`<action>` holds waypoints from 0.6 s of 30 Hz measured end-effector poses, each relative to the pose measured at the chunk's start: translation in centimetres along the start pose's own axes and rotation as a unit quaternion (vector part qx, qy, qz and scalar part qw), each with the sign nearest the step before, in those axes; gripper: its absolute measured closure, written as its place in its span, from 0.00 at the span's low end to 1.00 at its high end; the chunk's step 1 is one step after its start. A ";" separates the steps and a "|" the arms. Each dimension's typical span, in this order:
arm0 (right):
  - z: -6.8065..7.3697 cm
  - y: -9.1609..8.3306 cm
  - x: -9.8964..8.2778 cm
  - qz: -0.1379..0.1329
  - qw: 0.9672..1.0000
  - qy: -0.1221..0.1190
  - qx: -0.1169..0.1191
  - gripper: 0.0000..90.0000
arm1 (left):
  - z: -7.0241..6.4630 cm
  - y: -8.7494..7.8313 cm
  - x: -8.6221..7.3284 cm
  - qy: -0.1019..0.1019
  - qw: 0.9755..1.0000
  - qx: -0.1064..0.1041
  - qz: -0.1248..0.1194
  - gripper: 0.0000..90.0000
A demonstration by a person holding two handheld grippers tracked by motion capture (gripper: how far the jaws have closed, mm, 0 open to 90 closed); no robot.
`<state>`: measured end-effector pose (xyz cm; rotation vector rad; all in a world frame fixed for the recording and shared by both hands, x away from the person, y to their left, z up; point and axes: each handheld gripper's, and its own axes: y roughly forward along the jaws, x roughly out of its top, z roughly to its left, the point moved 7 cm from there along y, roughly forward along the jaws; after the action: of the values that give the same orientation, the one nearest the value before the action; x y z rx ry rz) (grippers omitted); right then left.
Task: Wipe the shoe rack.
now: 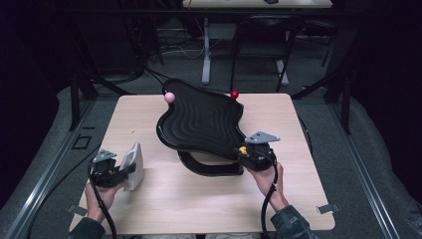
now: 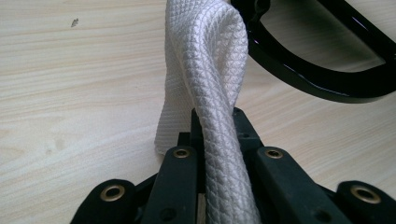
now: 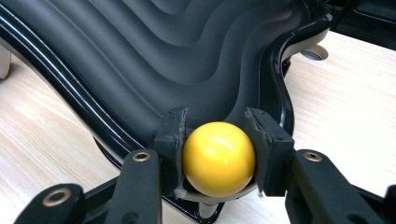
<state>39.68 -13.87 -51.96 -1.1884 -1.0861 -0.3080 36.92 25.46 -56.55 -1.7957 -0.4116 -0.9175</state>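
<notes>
One black wavy tray (image 1: 201,119), one white cloth (image 1: 133,164), three balls: pink (image 1: 169,97), red (image 1: 234,94), yellow (image 3: 218,158).

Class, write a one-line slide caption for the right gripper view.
Right gripper clamps a glossy yellow ball at the edge of a black wavy ridged tray above the light wooden table.

No legible text or labels.

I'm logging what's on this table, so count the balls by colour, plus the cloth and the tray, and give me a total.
Yellow ball: 1, in the right gripper
Pink ball: 1
Red ball: 1
White cloth: 1, in the left gripper
Black wavy tray: 1
Total: 5
</notes>
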 end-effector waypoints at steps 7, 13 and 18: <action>-1.2 0.7 0.1 0.001 1.000 0.016 0.003 0.63 | -0.4 -0.2 0.8 0.005 1.000 -0.005 -0.006 0.92; -1.9 1.1 0.3 0.000 1.000 0.015 0.008 0.66 | -0.6 -0.7 2.3 0.012 1.000 -0.010 -0.021 0.92; -2.0 1.2 0.4 0.003 1.000 0.010 0.013 0.66 | -1.2 -1.5 4.2 0.026 0.999 -0.015 -0.033 0.92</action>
<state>41.72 -14.98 -52.29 -1.1621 -1.0672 -0.2998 38.16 24.38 -52.25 -1.7902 -0.4285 -1.0188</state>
